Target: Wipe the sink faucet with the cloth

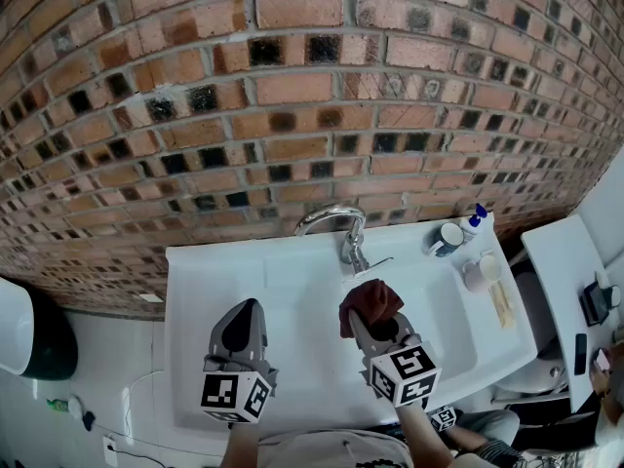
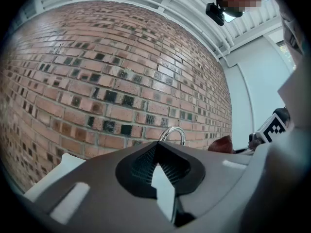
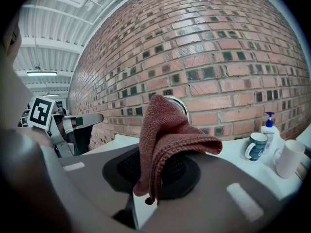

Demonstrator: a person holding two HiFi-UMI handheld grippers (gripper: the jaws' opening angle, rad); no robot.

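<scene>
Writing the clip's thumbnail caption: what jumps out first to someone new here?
The dark red cloth pinched in the right hand-held gripper, held over the white sink on the near side of the chrome faucet. Behind it, the brick wall fills the upper part of every view. The left hand-held gripper hangs beside it over the sink, jaws together and empty.

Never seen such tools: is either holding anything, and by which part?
The right gripper pinches the red cloth by a folded edge, the rest draped over its jaws. The left gripper holds nothing.
</scene>
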